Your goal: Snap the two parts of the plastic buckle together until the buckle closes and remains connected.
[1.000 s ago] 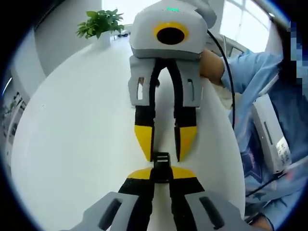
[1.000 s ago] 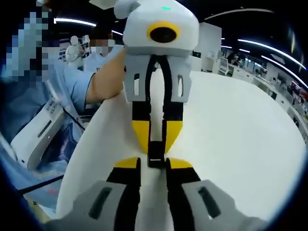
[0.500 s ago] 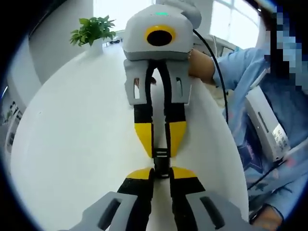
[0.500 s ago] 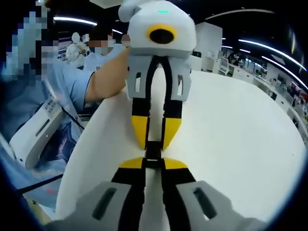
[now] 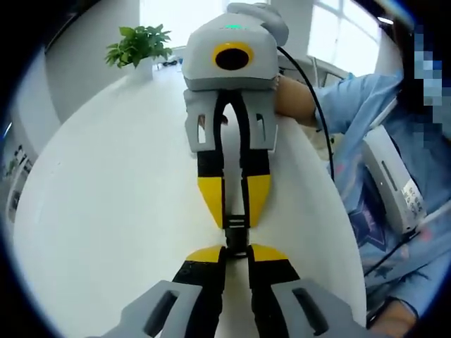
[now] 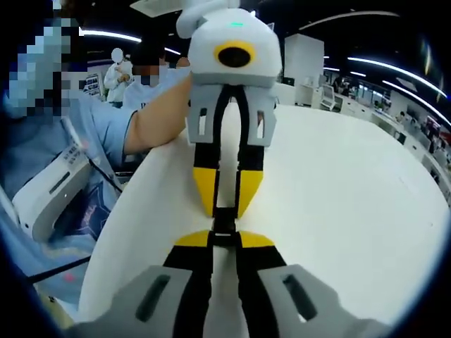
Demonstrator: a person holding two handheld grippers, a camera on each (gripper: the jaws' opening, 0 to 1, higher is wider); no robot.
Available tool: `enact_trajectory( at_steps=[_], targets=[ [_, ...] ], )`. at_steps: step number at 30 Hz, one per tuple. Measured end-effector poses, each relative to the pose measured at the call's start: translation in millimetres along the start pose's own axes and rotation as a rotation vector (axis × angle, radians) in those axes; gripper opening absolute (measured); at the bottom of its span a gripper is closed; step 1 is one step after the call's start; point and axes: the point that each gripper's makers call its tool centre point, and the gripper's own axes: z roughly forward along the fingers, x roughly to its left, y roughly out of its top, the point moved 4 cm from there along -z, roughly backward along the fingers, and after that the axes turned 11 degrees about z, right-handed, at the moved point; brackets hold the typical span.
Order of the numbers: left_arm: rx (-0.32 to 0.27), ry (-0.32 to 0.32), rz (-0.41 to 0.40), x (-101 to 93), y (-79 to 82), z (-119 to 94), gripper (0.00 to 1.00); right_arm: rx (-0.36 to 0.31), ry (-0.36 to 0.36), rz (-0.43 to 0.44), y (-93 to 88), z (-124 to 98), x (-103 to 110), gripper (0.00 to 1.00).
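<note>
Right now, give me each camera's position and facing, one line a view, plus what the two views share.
Left gripper view: rides the left gripper, looking along its fingers at the black buckle, the facing right gripper, a potted plant and the person's blue sleeve.
Right gripper view: rides the right gripper, looking at the buckle, the left gripper and the person's forearm.
Shared: the buckle, both grippers, the white table.

White round table (image 5: 106, 211), potted plant (image 5: 139, 44), bright windows (image 5: 331, 28), possibly ceiling strip lights (image 6: 384, 67)
</note>
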Motion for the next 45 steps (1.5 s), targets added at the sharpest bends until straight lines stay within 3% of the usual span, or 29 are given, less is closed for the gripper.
enact_trajectory(
  at_steps=[10, 15, 21, 25, 32, 38, 42, 44, 45],
  targets=[
    [-0.047, 0.058, -0.020, 21.8, -0.2, 0.1, 0.11, -0.025, -0.040, 0.004, -1.5, -6.6, -15.5, 0.12],
    [-0.077, 0.123, -0.015, 38.1, 0.8, 1.1, 0.11, -0.006, -0.087, -0.008, 2.0, -9.7, -30.7, 0.12],
    [-0.105, 0.158, -0.031, 55.0, -0.8, 0.9, 0.11, 0.003, -0.101, -0.024, 5.2, -10.0, -44.4, 0.12],
    [-0.113, 0.202, -0.016, 72.2, -0.6, 2.7, 0.11, 0.015, -0.148, -0.041, 7.3, -17.8, -53.1, 0.12],
    [-0.110, 0.225, -0.040, 104.3, -1.5, 3.7, 0.11, 0.000, -0.180, -0.070, 16.6, -28.6, -65.6, 0.12],
    [-0.114, 0.264, -0.043, 129.4, -3.3, 3.4, 0.11, -0.013, -0.219, -0.040, 20.9, -36.9, -97.1, 0.12],
    [-0.125, 0.277, -0.074, 145.4, -3.7, 2.6, 0.11, -0.023, -0.241, -0.006, 18.0, -38.7, -102.5, 0.12],
    [-0.124, 0.275, -0.088, 151.2, -4.0, 3.8, 0.11, 0.007, -0.248, 0.031, 12.6, -39.3, -113.7, 0.12],
    [-0.123, 0.283, -0.105, 154.5, -4.8, 3.9, 0.11, -0.011, -0.259, 0.018, 16.6, -36.4, -126.4, 0.12]
  ],
)
